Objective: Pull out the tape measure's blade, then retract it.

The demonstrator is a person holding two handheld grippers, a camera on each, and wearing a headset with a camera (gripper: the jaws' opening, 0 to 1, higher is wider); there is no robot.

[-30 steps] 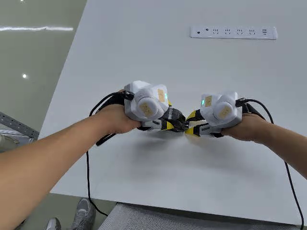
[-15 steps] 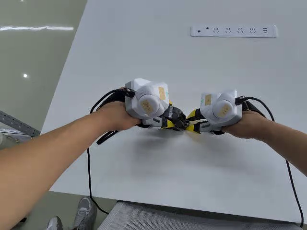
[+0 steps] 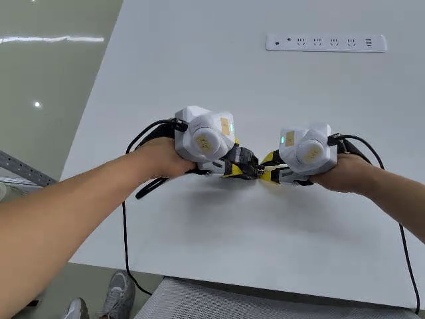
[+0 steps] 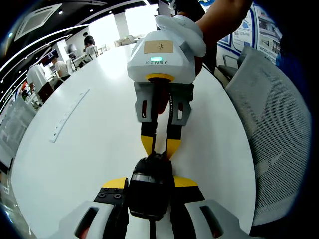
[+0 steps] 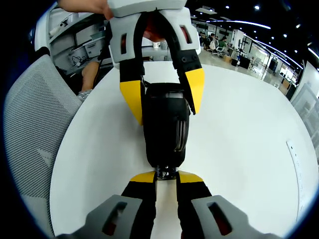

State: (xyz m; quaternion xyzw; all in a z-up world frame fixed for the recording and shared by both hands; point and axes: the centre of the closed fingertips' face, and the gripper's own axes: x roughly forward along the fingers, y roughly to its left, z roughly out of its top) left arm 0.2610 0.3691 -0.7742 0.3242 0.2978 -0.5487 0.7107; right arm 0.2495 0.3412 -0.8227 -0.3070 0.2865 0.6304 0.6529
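Mid-frame, the left tongs (image 3: pixel 234 169) clamp the black tape measure (image 3: pixel 244 161) — its blade tip (image 5: pixel 167 173) faces right, pinched in the narrowed right tongs (image 3: pixel 267 175).

Casing lettering: on the right gripper (image 4: pixel 159 147), facing you in the left gripper view, the small grey capitals (image 4: pixel 156 62) read roughly "XENSE". The second letter is unclear.
Tan sticker (image 4: pixel 158 47) above that lettering: a short dark mark you cannot make out.
Head-view stickers (image 3: pixel 224 126): one on the left gripper (image 3: pixel 240 165), one on the right, both too small to read.
Wall posters (image 4: pixel 245 31): blurred, unreadable.
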